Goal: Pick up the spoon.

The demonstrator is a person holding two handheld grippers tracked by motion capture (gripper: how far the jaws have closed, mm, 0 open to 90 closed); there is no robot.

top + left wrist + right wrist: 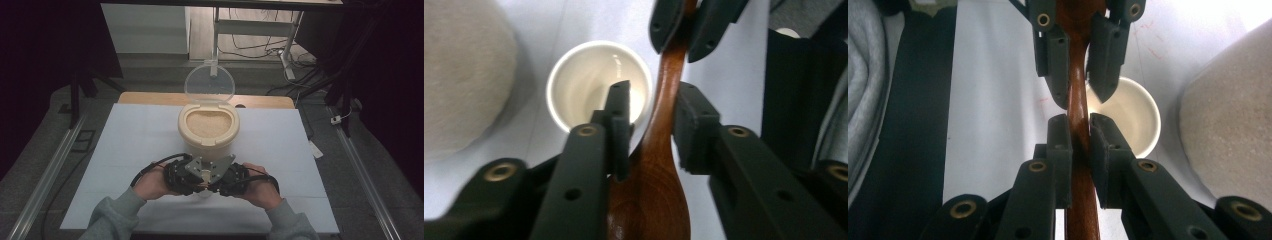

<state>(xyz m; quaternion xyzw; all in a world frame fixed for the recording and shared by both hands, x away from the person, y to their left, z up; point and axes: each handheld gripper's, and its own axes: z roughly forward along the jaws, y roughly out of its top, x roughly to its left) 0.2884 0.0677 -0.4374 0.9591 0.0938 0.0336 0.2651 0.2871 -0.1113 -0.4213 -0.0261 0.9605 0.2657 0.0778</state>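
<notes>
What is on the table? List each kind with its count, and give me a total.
Rice container, lid open: 1
White cup: 1
Wooden spoon: 1
Total: 3

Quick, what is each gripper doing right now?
Left gripper: closing around the wooden spoon, grip not certain.
Right gripper: shut on the wooden spoon's handle.
</notes>
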